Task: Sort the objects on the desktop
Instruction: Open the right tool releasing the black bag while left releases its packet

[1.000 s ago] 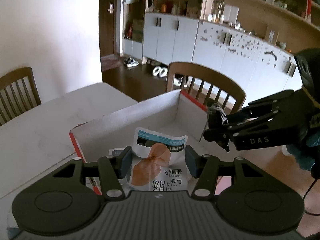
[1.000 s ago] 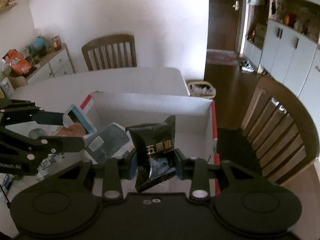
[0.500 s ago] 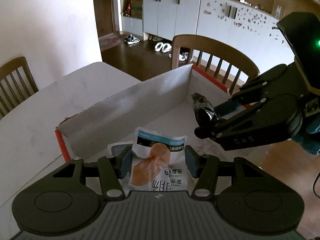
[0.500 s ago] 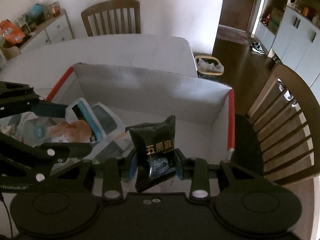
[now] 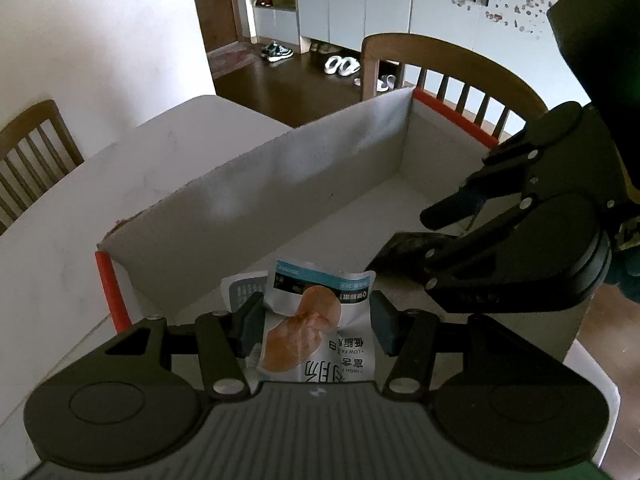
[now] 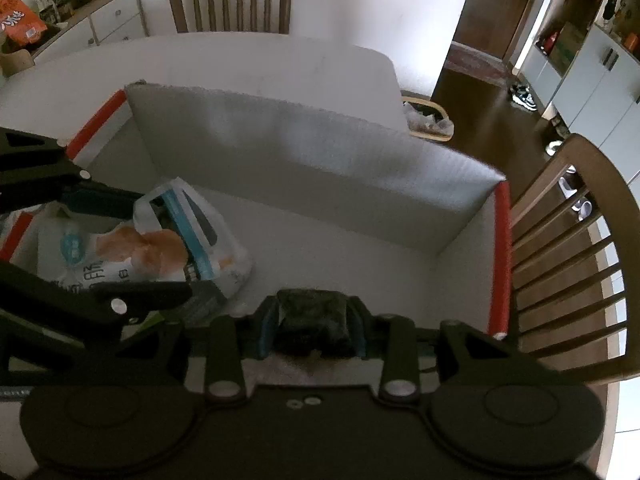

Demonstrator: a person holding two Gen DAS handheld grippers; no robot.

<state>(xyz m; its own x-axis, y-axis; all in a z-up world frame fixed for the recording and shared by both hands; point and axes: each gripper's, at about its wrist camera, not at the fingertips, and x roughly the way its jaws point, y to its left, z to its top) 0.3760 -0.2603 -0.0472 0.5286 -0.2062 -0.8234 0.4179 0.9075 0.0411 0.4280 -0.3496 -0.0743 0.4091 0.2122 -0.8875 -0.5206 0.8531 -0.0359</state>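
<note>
Holding a white snack pouch (image 5: 320,320) between its two fingers, the left gripper (image 5: 316,322) hangs over the near left part of the cardboard box (image 5: 280,184). The right gripper (image 6: 312,326) clamps a black snack packet (image 6: 312,320) low inside the same box, near its right wall. Another white pouch (image 6: 236,264) lies on the box floor, under the held one.

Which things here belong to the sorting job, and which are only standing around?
Job:
- white snack pouch, in the left gripper
- black snack pack, in the right gripper
- box, both grippers over it
- another pouch lying in the box

Around:
- chairs
- shoes
- basket
- cabinets
</note>
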